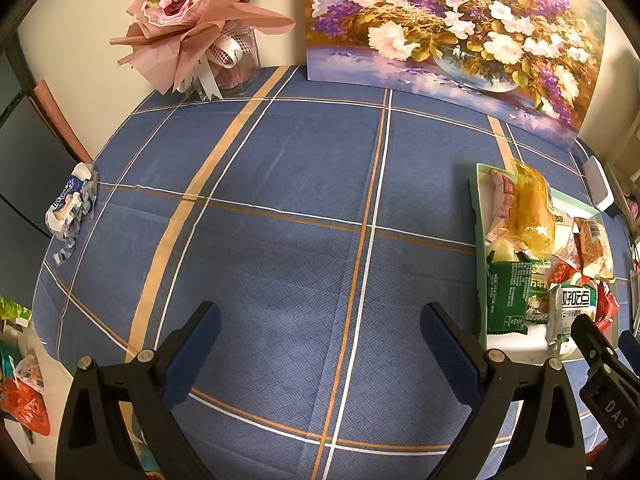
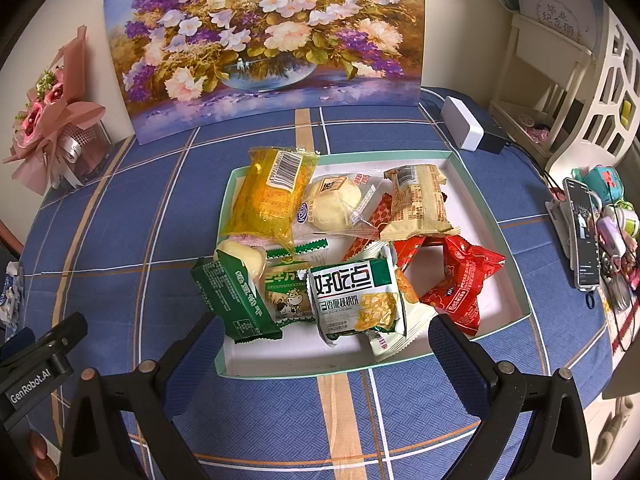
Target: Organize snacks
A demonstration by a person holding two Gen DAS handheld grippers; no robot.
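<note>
Nearby, phone [image 2: 583,236], bouquet [image 1: 192,28], painting [image 2: 264,40]

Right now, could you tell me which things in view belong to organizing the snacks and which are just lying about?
For the job: tray, yellow packet, green packet, red packet, right tool.
Lying about: flower painting, bouquet, phone, white box, crumpled wrapper.

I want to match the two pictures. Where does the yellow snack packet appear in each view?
Left wrist view: the yellow snack packet is at the right edge, at the far end of the tray, lying over a pink packet.
Right wrist view: the packet is left of centre, in the far left corner of the tray.
Shared landmark: the flower painting leaning on the wall behind.
</note>
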